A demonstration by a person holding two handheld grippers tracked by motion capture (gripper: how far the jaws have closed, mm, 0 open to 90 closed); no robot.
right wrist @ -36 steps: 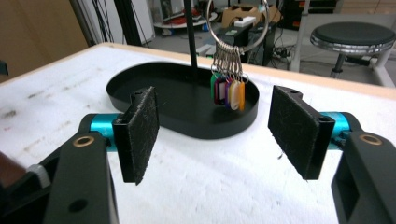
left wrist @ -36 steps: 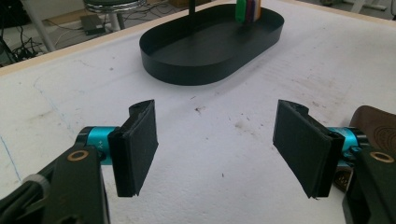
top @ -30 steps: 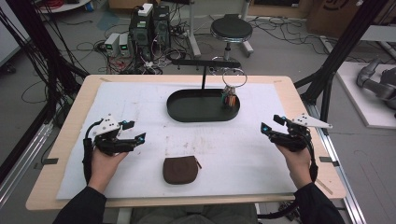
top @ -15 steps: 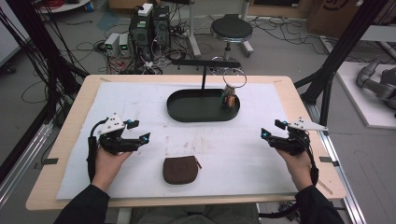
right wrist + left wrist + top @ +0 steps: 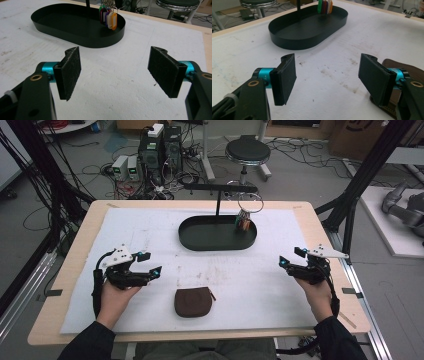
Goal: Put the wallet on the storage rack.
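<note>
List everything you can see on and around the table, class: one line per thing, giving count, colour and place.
Tray: one, black, oval, far middle of the table.
Stand: one, black, T-shaped, rising from the tray.
Key tags: one bunch, mixed colours, at the tray's right end.
Pouch: one, brown, near middle of the table.
Table cover: one, white, stained, over the tabletop.
Stool: one, dark, on the floor beyond the table.
Left gripper: one, black, open, left of the pouch.
Right gripper: one, black, open, near the right edge.
</note>
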